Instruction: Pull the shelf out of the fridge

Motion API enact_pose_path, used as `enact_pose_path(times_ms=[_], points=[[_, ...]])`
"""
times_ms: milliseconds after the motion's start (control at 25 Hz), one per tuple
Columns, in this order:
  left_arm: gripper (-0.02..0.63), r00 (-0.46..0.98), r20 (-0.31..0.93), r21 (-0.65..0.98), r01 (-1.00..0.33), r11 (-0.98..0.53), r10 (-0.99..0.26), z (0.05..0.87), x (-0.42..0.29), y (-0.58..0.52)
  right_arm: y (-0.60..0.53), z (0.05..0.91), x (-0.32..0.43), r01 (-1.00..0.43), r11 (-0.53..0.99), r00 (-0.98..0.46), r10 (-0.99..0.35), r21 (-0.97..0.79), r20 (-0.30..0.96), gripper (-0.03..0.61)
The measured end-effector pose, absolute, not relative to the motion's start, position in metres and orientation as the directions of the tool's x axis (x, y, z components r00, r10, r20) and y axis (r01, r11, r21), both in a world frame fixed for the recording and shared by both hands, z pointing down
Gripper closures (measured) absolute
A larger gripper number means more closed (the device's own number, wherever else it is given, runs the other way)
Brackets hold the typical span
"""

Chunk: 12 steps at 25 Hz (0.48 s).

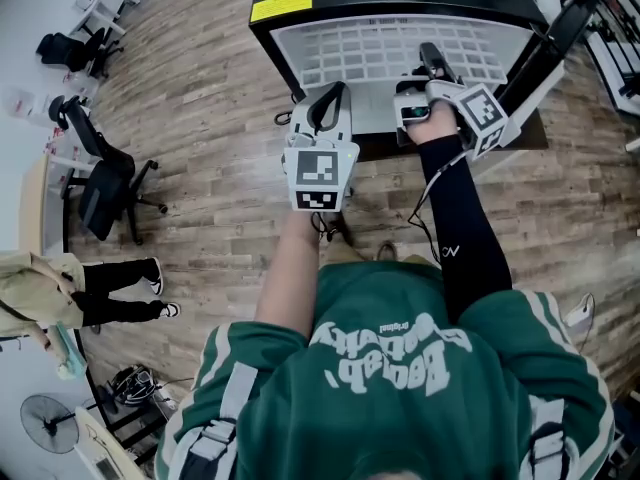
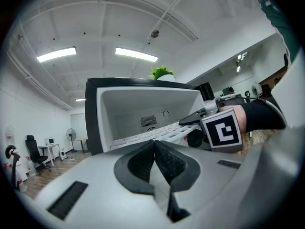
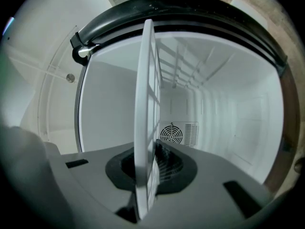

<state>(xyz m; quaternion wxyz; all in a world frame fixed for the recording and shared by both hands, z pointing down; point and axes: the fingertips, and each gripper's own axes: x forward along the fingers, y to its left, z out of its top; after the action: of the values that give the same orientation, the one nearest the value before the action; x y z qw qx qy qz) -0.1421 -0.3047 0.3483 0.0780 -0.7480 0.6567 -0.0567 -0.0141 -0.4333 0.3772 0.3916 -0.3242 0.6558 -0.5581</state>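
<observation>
1. The fridge (image 1: 263, 43) is black outside & white inside. It sits top middle of the head view w/ its front open.
2. The shelf (image 1: 390, 48) is a white grid. It lies inside the fridge, w/ its front edge at the open mouth, near both grippers.
3. R gripper (image 1: 428, 68) is just right of middle near the top of the head view. It is clamped on the front edge of the shelf.
4. In the right gripper view the shelf (image 3: 144, 104) shows edge-on, as a thin white strip from top to bottom. It runs right thru the R gripper (image 3: 150, 161), & both dark pads press on it.
5. A round fan vent (image 3: 171, 133) shows on the back wall, middle of that view.
6. L gripper (image 1: 330, 103) is mid-frame in the head view, just left of the R one. It is in front of the shelf edge, but I can't tell if it touches.
7. In the left gripper view the L gripper (image 2: 154, 149) has its jaws pressed together w/ nothing in them.
8. That view also shows the shelf (image 2: 147, 133) in the middle, w/ the R gripper (image 2: 193, 120) on its right end.
9. A green plant (image 2: 162, 73) sits on top of the fridge (image 2: 93, 113).
10. The floor (image 1: 200, 118) is wood. An office chair (image 1: 105, 183) stands at the left of the head view.
</observation>
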Motion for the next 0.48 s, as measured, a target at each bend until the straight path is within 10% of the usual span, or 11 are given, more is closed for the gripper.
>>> enact_pose_path(times_ms=[480], points=[[0.597, 0.115, -0.024, -0.194, -0.975, -0.108, -0.993, 0.3459, -0.1417, -0.2945, -0.4258, 0.3792, -0.0121, 0.023, 0.164, -0.491, -0.857, -0.986, -0.155, 0.537]])
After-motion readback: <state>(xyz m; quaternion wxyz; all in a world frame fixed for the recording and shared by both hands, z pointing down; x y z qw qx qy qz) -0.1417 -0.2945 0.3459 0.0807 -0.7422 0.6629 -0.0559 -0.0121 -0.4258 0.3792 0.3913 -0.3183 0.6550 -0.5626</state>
